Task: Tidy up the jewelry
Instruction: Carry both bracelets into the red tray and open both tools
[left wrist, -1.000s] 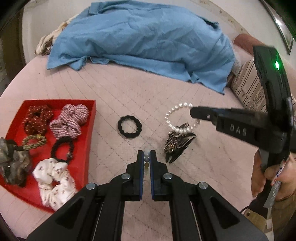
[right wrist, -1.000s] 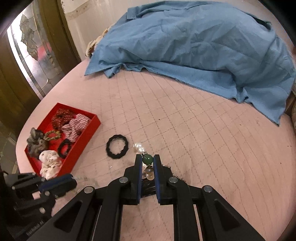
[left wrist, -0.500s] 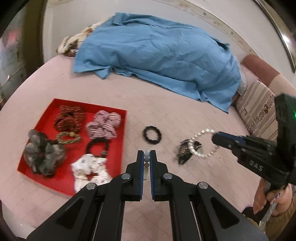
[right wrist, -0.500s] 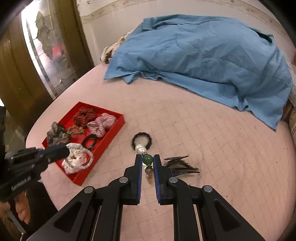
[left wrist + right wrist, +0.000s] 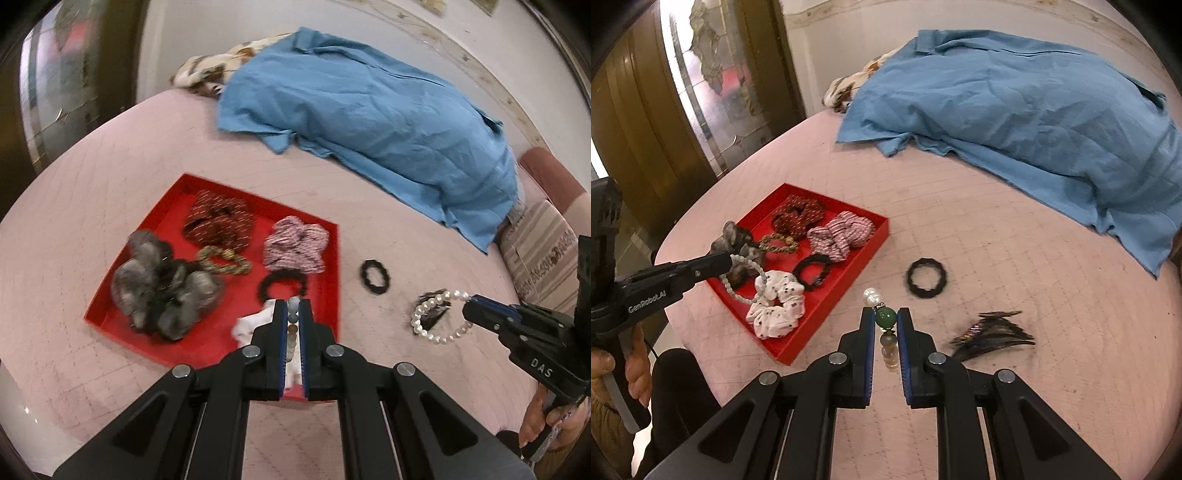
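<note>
Two bracelets held above the pink quilted bed

Left gripper (image 5: 293, 314) clamps a pale beaded bracelet (image 5: 748, 280) over the red tray (image 5: 334, 280) — right gripper (image 5: 885, 321) pinches a pearl bracelet (image 5: 439, 314).

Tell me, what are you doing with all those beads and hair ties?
A person is sorting jewelry on a pink bed. The left hand-held gripper is shut on a pale bead bracelet above the red tray of scrunchies. The right hand-held gripper is shut on a pearl bracelet that has a green bead. A black hair tie and a dark hair clip lie on the bed.
</note>
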